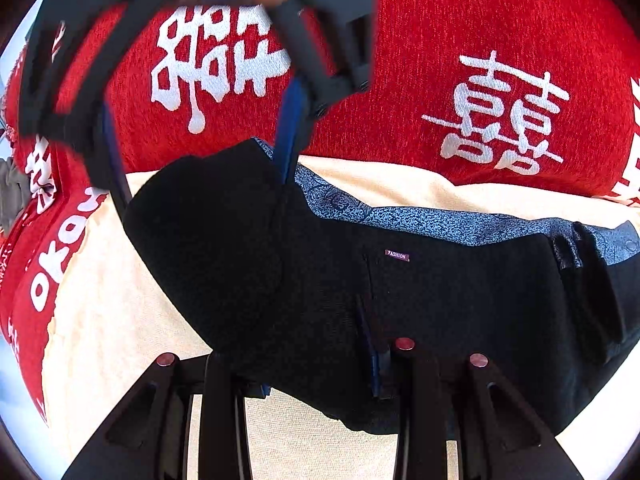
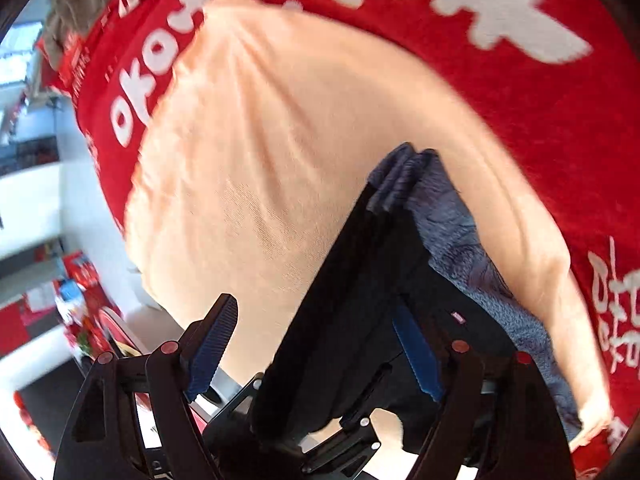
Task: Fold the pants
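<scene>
Black pants [image 1: 400, 300] with a blue patterned lining [image 1: 400, 216] and a small "FASHION" tag lie on a cream cloth [image 1: 120, 320]. My left gripper [image 1: 320, 364] is shut on the near edge of the pants, with black fabric pinched between its blue pads. My right gripper [image 1: 204, 188] appears blurred above the far left end of the pants, its jaws spread. In the right wrist view my right gripper [image 2: 312, 306] stands open, its left pad free over the cream cloth [image 2: 280, 160] and its right pad beside the black pants [image 2: 360, 280]. The left gripper's black housing [image 2: 344, 436] shows below the fabric.
A red blanket [image 1: 440, 60] with large white characters lies under the cream cloth and fills the far side. A grey-brown cloth [image 2: 76, 4] lies at the blanket's far left corner. Beyond the left edge is a room with red items [image 2: 80, 300].
</scene>
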`<state>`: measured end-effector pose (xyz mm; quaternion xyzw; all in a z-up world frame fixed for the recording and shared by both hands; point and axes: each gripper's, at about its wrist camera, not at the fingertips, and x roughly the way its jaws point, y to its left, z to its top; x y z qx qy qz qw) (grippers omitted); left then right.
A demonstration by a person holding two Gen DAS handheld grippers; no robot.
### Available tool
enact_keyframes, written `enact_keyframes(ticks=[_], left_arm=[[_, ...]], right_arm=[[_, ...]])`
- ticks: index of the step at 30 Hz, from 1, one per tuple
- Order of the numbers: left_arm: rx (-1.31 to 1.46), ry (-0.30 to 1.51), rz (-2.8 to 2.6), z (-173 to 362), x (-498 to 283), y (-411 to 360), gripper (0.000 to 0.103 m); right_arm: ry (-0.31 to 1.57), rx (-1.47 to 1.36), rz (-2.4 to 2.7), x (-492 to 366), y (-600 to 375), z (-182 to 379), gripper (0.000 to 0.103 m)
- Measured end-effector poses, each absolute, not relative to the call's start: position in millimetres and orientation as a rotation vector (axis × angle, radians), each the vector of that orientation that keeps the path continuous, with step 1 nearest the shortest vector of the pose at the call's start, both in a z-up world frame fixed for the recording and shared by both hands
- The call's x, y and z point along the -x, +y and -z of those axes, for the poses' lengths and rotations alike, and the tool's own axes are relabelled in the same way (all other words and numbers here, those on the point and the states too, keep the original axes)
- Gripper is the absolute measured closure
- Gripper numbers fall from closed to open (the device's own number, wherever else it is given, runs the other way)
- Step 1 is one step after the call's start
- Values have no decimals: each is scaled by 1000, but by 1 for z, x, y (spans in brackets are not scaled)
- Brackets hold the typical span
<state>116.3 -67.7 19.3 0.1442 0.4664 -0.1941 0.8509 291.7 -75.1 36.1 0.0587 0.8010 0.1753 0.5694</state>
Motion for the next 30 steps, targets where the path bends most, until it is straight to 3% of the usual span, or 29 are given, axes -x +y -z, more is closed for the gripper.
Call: enact_keyframes(ticks=[3,5,6,12,21,30], left_arm=[[-295,989,406,-20,-116,-66,68],[-292,1009,403,-19,-117,-65,68],[-289,1019,402,-20,-117,-65,68],[-311,952,459,-56,-101,-79,68],[-337,836,631,-134,-46,-143,68],[-503,776,842,-152,43,-263,68]], right_arm=[[1951,22,-396,-280,-69,-13,22],[1946,78,-408,-272,-72,-9,79],[1918,81,-424,-269,-77,-13,83],[1718,-77,-463,-241,-127,-61,84],[1370,-528,-462,-157,-271,-152,84],[1118,-817,-332,-21,-407,-165,84]])
